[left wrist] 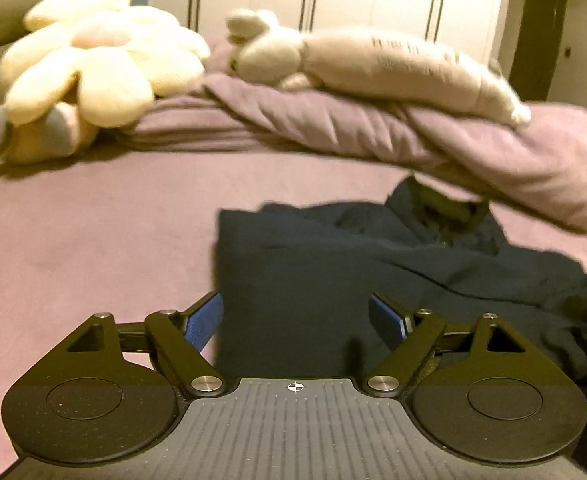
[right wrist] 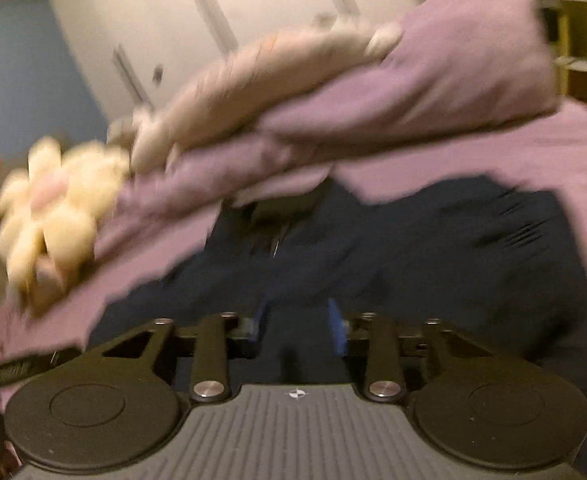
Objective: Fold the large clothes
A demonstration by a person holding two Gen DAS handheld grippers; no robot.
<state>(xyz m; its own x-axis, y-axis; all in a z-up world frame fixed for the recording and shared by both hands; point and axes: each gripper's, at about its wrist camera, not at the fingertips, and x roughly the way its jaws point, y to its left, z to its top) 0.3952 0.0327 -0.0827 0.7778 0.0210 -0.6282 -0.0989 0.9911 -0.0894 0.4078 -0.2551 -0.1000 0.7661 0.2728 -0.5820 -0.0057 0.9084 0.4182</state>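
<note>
So the dark jacket (left wrist: pixel 373 280) is lying rumpled on the purple bed (left wrist: pixel 93 232), collar end pointing away toward the bunched-up blanket (left wrist: pixel 493 152) and the plush toys (left wrist: pixel 101 64). The left gripper (left wrist: pixel 295 322) sits right over the jacket's near left corner, with that straight left edge running away from it. Its fingers (left wrist: pixel 203 320) are spread wide with nothing pinched. The right gripper (right wrist: pixel 299 326) hovers over the middle of the fabric; its fingers are a narrow gap apart, and the blur hides whether they pinch any cloth. I'd say left is nearer a usable edge.
</note>
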